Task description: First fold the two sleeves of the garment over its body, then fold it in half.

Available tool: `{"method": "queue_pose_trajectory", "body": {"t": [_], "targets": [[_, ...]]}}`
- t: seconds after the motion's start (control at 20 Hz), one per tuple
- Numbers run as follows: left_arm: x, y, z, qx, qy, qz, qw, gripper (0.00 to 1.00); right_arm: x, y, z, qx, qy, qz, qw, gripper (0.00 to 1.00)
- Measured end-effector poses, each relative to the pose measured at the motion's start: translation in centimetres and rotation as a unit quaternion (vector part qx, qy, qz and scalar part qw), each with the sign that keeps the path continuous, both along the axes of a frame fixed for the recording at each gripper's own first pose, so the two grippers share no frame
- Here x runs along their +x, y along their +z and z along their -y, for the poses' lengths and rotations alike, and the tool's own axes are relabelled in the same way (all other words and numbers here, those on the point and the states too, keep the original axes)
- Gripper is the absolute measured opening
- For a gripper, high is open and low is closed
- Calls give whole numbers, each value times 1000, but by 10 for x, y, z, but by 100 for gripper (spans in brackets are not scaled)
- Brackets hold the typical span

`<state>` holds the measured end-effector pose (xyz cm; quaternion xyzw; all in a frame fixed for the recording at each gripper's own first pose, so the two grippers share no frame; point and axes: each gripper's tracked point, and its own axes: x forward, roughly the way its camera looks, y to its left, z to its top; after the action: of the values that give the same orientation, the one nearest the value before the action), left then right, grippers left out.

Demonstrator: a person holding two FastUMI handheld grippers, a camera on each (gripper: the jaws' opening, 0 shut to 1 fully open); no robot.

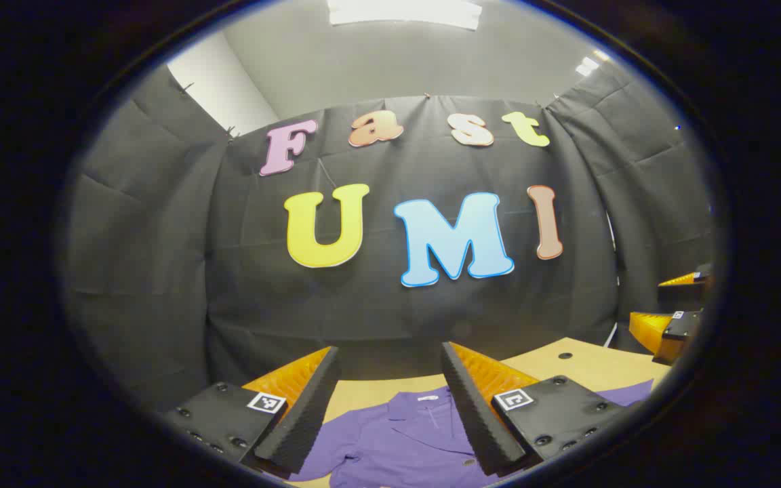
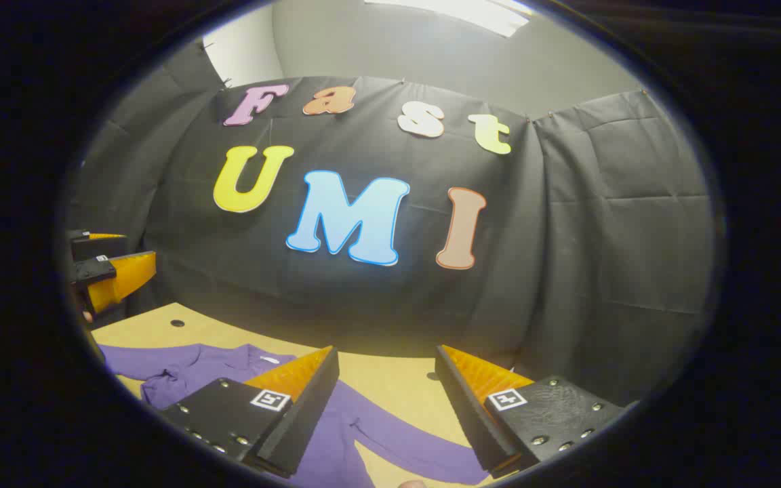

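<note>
Since nothing is folded yet, here is how I have things set:

Worktop: the tan worktop (image 2: 390,379) carries the garment flat, which is how I want it before any fold.

Garment: the purple garment (image 1: 397,440) lies spread on the worktop, collar toward the booth wall; its lower half is cut off below both views, so I cannot say how the hem lies.

Sleeve: one sleeve (image 2: 404,451) runs out sideways under my right hand-held gripper, still unfolded; the other sleeve is partly behind my left fingers and probably bunched, though the edge of the view is poor.

Left hand-held gripper: my left hand-held gripper (image 1: 387,407) hangs above the collar, fingers spread, pinching nothing.

Right hand-held gripper: my right hand-held gripper (image 2: 387,407) hovers over the sleeve, spread wide and empty, placed to come down on it.
</note>
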<state>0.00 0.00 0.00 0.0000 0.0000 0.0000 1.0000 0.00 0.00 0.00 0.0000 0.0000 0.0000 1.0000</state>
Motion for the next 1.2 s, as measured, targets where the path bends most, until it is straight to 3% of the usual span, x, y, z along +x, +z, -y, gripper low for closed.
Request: {"method": "queue_pose_trajectory", "body": {"t": [0.95,1.2], "targets": [[-9,-6,-4,2,-3,-11,1000,95,-6,-22,5,19,-12,-38,999,90],[-13,-4,-7,1,-4,-7,1000,95,-10,-44,18,48,-31,-75,996,90]]}}
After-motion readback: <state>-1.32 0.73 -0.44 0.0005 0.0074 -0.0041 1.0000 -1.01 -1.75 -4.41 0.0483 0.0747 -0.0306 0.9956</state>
